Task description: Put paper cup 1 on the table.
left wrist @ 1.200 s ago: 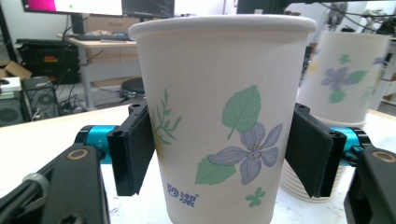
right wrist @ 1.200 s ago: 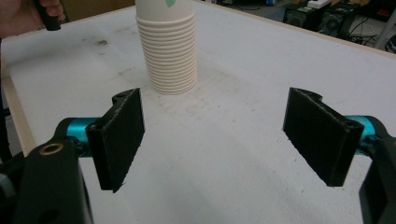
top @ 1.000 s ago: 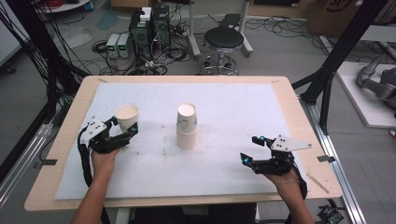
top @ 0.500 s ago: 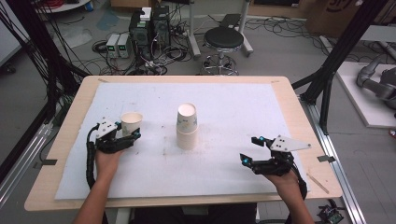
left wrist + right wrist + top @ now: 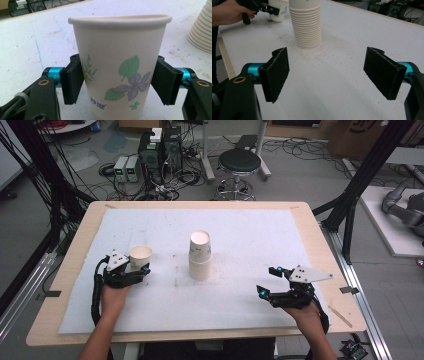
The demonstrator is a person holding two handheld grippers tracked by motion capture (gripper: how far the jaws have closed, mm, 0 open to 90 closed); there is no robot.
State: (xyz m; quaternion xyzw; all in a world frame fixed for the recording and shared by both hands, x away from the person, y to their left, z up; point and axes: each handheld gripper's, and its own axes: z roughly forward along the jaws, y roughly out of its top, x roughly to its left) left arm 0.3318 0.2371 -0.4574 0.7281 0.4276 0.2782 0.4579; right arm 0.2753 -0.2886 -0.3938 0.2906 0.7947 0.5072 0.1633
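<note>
I see the upright paper cup (image 5: 120,67) standing between my left gripper (image 5: 131,271) pads, which seem barely touching it; the right gripper (image 5: 273,281), gaping empty, sits well apart.

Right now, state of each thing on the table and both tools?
Cup: upright on the mat, mouth up, between the left tool's pads.
Left tool: shut on the cup; its jaws have just been closing, then eased a little.
Cup stack: upright at mid table, untouched, apart from both tools.
Right tool: open, nothing between the pads, low over the mat.
Mat: flat, scuffed near the stack.
</note>
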